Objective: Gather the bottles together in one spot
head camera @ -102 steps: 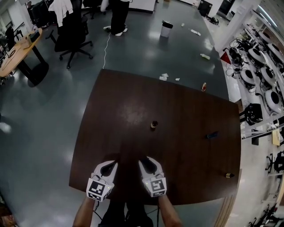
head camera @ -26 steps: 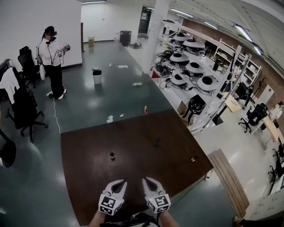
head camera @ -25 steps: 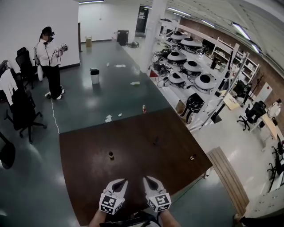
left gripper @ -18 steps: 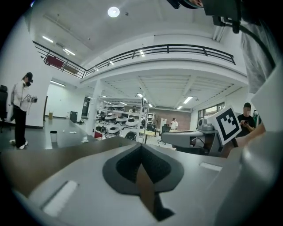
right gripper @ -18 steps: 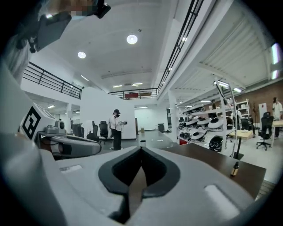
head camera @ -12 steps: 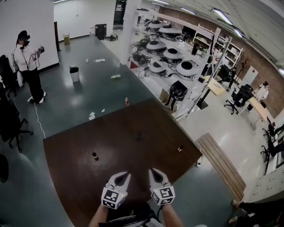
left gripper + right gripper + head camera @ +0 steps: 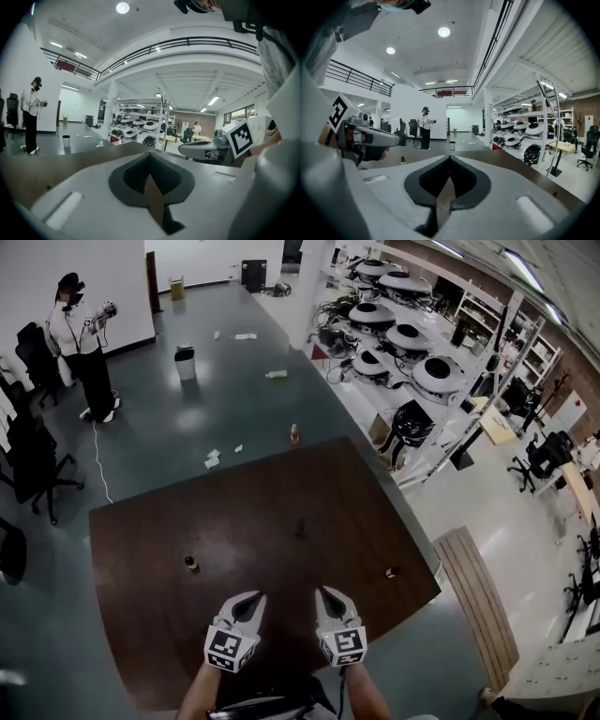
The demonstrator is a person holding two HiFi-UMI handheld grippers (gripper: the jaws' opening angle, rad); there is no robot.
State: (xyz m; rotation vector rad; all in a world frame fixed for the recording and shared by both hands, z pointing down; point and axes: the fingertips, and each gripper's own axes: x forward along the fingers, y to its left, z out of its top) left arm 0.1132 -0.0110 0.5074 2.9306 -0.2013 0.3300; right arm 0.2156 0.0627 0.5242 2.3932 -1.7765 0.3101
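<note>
Dark brown wood: the bench [image 7: 141, 634], square-topped and mostly bare. Four bottles on it, all well apart from one another.

- Brown bottle [image 7: 191, 563], pale cap, upright, left of centre. It stands ahead and to the left of the left tongs [image 7: 255, 597] and is the nearest of the four to them.
- Dark bottle [image 7: 300, 527], about mid-bench, straight ahead on a line that runs between the two tongs.
- Orange bottle [image 7: 294, 433], upright at the far edge, farthest off.
- Fourth bottle [image 7: 391, 572], by the right edge, out to the right of the right tongs [image 7: 324, 593]. Too small to say whether it stands or lies.

The tongs are held side by side above the near part of the bench, close together but apart, both pointing across the top. No bottle touches either one.

Left gripper view: tips pressed together, nothing between them. The right tongs [image 7: 185, 149] show alongside.

Right gripper view: tips likewise together and empty. The left tongs [image 7: 393, 138] show at the left, and the brown bottle [image 7: 402, 160] stands on the bench just below their tip, farther off.

Beyond the bench is grey floor with paper scraps [image 7: 213, 458] and a bin [image 7: 185, 363]. A person [image 7: 80, 343] stands by the far wall.
</note>
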